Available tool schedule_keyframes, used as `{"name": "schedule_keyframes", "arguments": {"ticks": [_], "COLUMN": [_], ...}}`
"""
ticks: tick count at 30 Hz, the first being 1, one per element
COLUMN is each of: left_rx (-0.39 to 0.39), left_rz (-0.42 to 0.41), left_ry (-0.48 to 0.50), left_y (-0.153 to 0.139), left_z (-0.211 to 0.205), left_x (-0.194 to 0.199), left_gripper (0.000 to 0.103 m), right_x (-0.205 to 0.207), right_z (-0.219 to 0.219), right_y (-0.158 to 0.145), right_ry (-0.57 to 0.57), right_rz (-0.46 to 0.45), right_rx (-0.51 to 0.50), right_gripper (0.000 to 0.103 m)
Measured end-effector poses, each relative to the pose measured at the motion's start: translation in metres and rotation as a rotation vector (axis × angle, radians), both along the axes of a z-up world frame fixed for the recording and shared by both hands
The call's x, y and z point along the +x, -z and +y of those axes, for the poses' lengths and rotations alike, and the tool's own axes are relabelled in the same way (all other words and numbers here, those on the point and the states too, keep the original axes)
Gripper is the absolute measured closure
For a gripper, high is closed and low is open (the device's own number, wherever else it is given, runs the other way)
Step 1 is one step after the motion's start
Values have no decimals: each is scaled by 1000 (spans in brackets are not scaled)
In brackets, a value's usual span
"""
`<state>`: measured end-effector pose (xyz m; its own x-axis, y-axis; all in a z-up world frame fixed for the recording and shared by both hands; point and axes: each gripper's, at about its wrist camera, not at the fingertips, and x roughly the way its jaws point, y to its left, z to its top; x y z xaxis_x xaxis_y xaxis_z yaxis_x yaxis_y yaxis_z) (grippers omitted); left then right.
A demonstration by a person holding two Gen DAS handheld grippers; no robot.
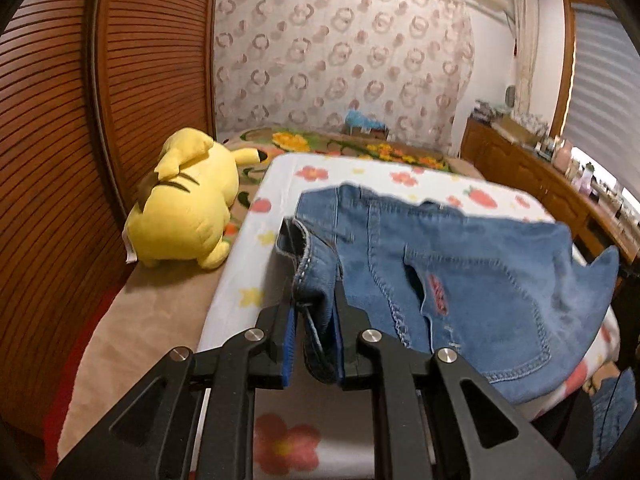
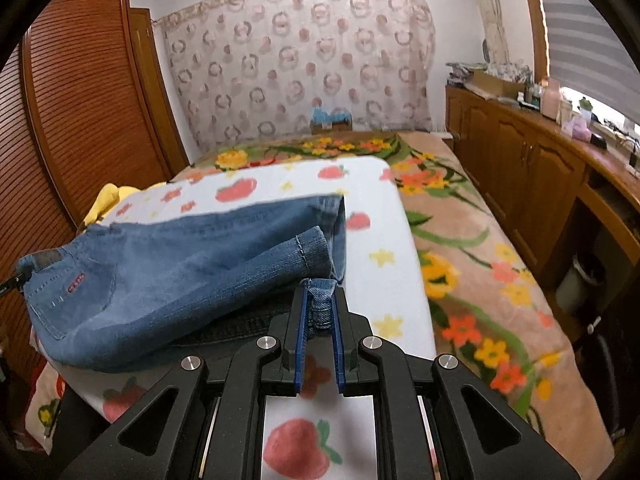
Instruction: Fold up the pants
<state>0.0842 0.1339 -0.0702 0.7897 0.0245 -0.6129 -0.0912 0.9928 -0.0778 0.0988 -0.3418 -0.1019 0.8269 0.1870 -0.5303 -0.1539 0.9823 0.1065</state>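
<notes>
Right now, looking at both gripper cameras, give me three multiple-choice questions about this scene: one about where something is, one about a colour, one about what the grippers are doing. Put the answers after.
1. Where is the yellow plush toy?
A. On the wooden cabinet
B. On the bed beside the fruit-print board, next to the slatted wardrobe
C. On top of the jeans

2. What colour is the small tag on the back pocket of the jeans?
A. Red
B. Green
C. White

3. What are the two grippers doing?
A. Both open, away from the cloth
B. Only the left one holds cloth
C. Each is shut on part of the jeans

Answers: B, it lies left of the board by the wardrobe. A, a red tag shows on the pocket. C, the left gripper pinches the waistband and the right gripper pinches a leg hem.
</notes>
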Motion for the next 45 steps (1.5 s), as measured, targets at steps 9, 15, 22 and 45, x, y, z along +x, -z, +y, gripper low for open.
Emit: {"name": "schedule_keyframes", "arguments": {"ticks": [9,15,22,45], "left_rx": [27,35,1,-16], "left_rz": [39,19,-9,138], "left_ry": [-17,4,79,238], "left_y": [10,3,1,51], "left_z": [7,7,-16,-102], "left_x": [-16,-27,-25,14], "left_gripper": [74,53,22,22], "right_x": [-10,-22,-6,-35], "right_z": [-8,-10,3,-12], "right_y": [-12,-21,-3,-5], "right_ry": [26,56,65,8], "right_rz": [23,-10,31,14], "right_rx": [36,54,29,51], "right_gripper": [86,66,61,95]}}
